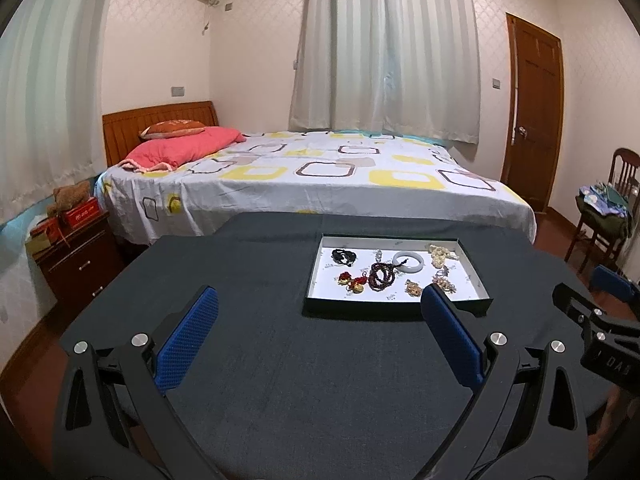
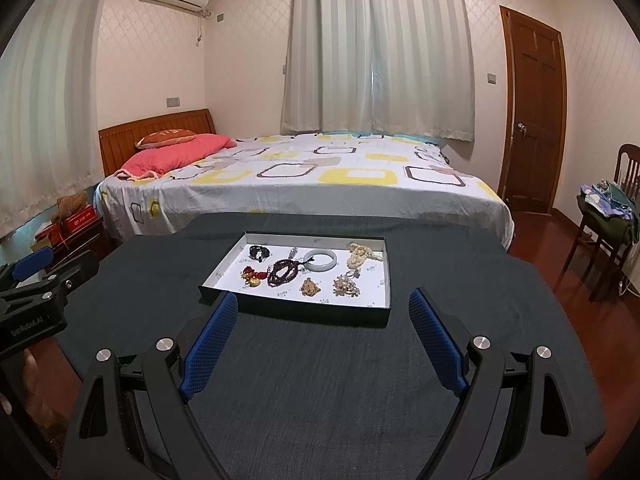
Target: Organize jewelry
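A shallow dark tray (image 1: 396,307) (image 2: 296,312) with a white floor lies on the dark table and holds several pieces of jewelry. Among them are a pale jade bangle (image 1: 408,261) (image 2: 320,261), a dark red bead string (image 1: 382,276) (image 2: 283,272), a black cord bracelet (image 1: 343,256) (image 2: 259,252), a red and gold charm (image 1: 352,281) (image 2: 253,276), and pearl and gold pieces (image 1: 440,258) (image 2: 358,256). My left gripper (image 1: 320,304) stands open, short of the tray's near edge. My right gripper (image 2: 323,306) is open too, just before the tray, nothing between its fingers.
The table is covered in dark cloth (image 1: 304,380) (image 2: 320,380). Behind it stands a bed (image 1: 320,176) with a patterned sheet. A nightstand (image 1: 80,256) is at the left, a wooden chair (image 2: 608,224) with clothes at the right, a door (image 2: 534,120) beyond.
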